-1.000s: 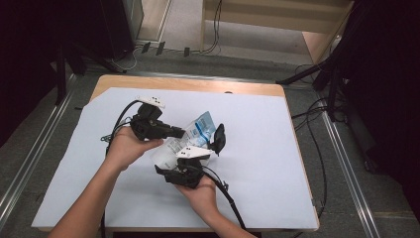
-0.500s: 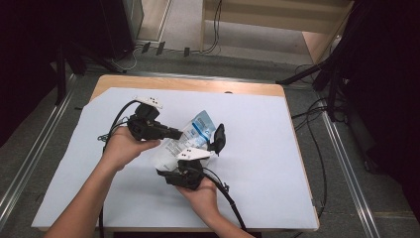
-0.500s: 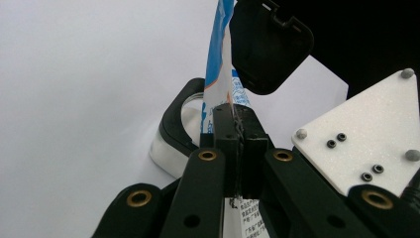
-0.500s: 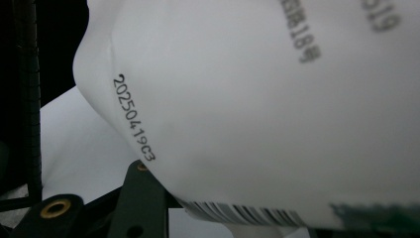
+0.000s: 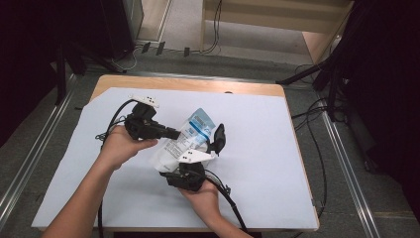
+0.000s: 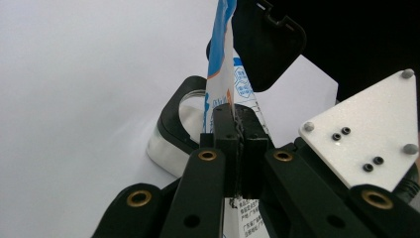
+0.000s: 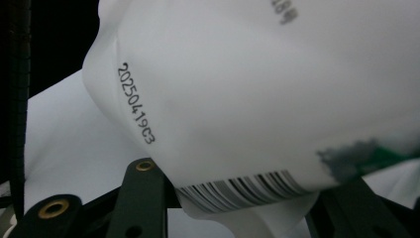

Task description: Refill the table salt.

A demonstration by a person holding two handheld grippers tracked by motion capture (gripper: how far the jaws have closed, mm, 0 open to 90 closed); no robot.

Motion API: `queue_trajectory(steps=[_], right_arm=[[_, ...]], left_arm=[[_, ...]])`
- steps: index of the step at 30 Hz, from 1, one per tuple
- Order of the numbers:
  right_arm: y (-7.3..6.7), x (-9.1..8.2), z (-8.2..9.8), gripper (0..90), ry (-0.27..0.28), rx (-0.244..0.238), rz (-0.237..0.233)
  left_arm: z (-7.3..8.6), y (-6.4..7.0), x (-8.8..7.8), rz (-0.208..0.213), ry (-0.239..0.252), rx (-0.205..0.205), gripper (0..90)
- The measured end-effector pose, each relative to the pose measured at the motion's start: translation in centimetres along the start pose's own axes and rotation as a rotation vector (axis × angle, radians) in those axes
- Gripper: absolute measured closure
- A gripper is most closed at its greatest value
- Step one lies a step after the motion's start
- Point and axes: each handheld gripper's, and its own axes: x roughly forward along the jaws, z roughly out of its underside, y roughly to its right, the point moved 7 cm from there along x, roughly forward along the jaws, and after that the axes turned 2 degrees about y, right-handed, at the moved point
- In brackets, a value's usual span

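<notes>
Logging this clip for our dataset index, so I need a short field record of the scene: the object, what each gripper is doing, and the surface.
object: white and blue printed pouch with barcode
left gripper: jaws shut on the pouch's edge
right gripper: jaws spread around the pouch's body; grip unclear
surface: white sheet over a wooden table
printed code on pouch: 20250419C3

- My left claw (image 5: pixel 171 133) has crept a little toward 12 o'clock on the bench (image 5: pixel 257 148), its hand (image 5: pixel 121 146) following.
- The pouch (image 5: pixel 190 136) it pinches has tipped with it, blue top edge swinging slightly toward 1 o'clock.
- My right claw (image 5: pixel 210 148) has edged marginally toward 12 under the pouch.
</notes>
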Motion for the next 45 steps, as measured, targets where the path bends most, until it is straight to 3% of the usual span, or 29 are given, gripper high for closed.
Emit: queue_trajectory(steps=[26, 45], right_arm=[[0.8, -0.9, 0.1, 58.5, 0.016, 0.004, 0.03], [1.8, -1.7, 0.4, 58.7, 0.021, 0.019, 0.055]], left_arm=[[0.3, 0.3, -2.3, -0.024, -0.001, 0.013, 90.0], [0.5, 1.0, -2.7, 0.018, 0.001, 0.029, 90.0]])
